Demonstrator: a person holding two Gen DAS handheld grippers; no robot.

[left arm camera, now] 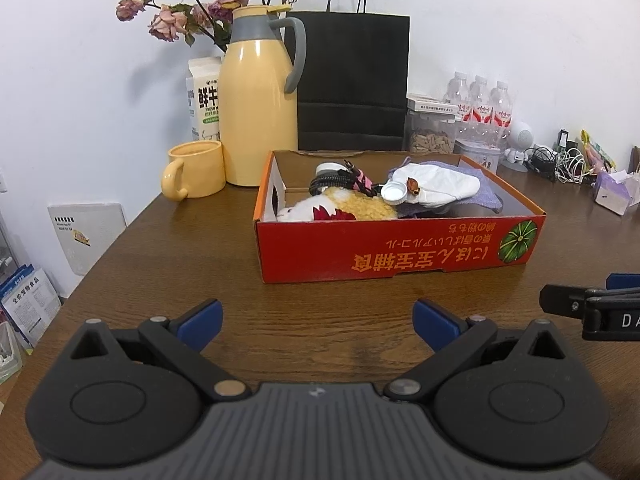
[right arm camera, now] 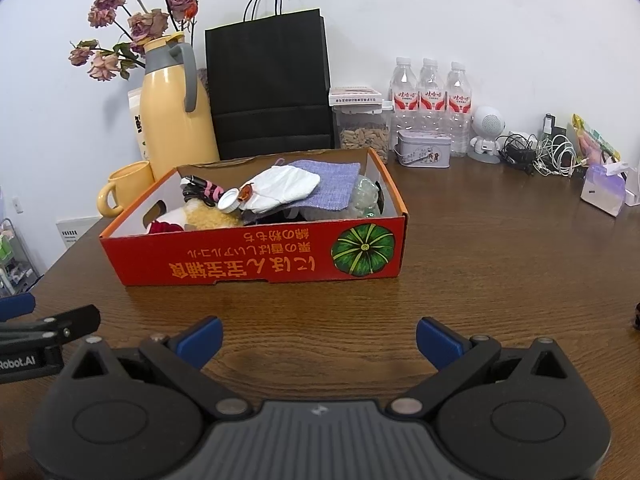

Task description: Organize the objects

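Note:
A red cardboard box (left arm camera: pixel 396 252) (right arm camera: pixel 256 258) stands on the wooden table, filled with small things: a plush chicken (left arm camera: pixel 348 206), a black and pink cable bundle (left arm camera: pixel 344 180), a white bottle cap (left arm camera: pixel 394 192) (right arm camera: pixel 229 201), a white cloth (left arm camera: pixel 436 186) (right arm camera: pixel 286 186) and a purple cloth (right arm camera: pixel 324 180). My left gripper (left arm camera: pixel 318 322) hovers open before the box, nothing between its blue fingers. My right gripper (right arm camera: pixel 319 338) is open too, empty, in front of the box. Each gripper shows at the edge of the other's view.
Behind the box stand a yellow thermos jug (left arm camera: pixel 258 104), a yellow mug (left arm camera: pixel 196 170), a milk carton (left arm camera: pixel 205 96), dried roses, a black paper bag (left arm camera: pixel 352 84), a food container (right arm camera: pixel 364 128), water bottles (right arm camera: pixel 430 96), a tin (right arm camera: pixel 424 148), cables (right arm camera: pixel 536 152) and a tissue pack (right arm camera: pixel 604 190).

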